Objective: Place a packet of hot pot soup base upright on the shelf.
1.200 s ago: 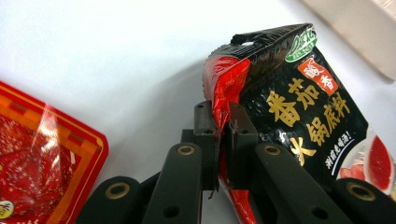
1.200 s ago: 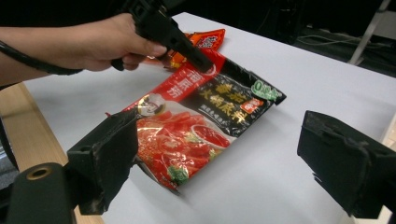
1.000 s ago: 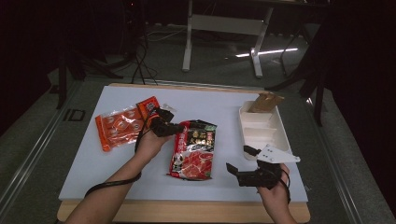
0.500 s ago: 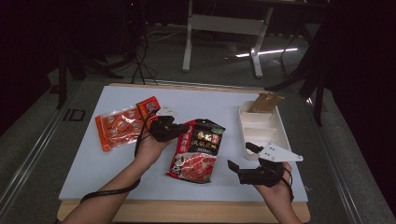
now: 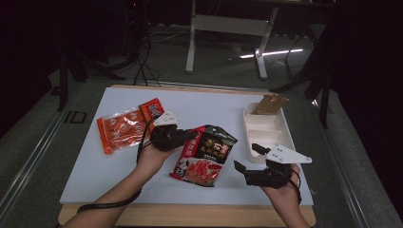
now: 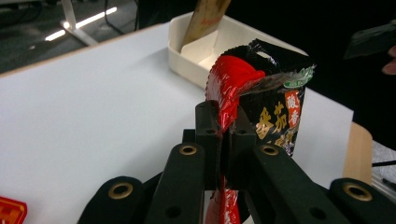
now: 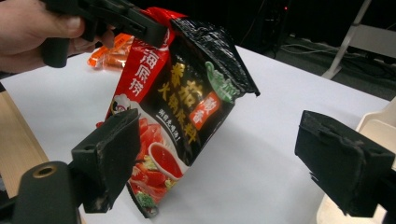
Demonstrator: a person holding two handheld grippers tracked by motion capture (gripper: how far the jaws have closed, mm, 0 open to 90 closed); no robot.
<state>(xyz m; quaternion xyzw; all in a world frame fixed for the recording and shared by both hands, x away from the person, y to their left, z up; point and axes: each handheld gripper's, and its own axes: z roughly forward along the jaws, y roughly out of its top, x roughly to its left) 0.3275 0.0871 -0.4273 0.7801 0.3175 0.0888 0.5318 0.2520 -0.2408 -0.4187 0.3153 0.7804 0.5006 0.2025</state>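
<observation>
Jaws of the left gripper [image 6: 227,135] clamp the red edge of the hotpot soup-base packet [image 5: 204,154], tilted off the white table [image 5: 85,166]; right gripper [image 5: 249,159] jaws spread wide, empty, just beside it. Orange packet [image 5: 126,129] lies left, white tray [image 5: 266,135] right.

Pouch between the left gripper's [image 6: 223,140] jaws: black-and-red pouch [image 5: 205,153], red band with white characters, yellow characters on black, a green patch, a pictured red bowl of sauce.
Left gripper: black, brass-coloured rivets, grey top plate.
Right gripper [image 5: 249,161]: black jaws, grey plate.
Packet beyond the left gripper: orange packet [image 5: 127,126] with white markings.
Tray beside the right gripper: cream tray [image 5: 265,137], brown packet [image 5: 270,103] at its far end.
Table [image 5: 85,166]: white top, wooden edge.
</observation>
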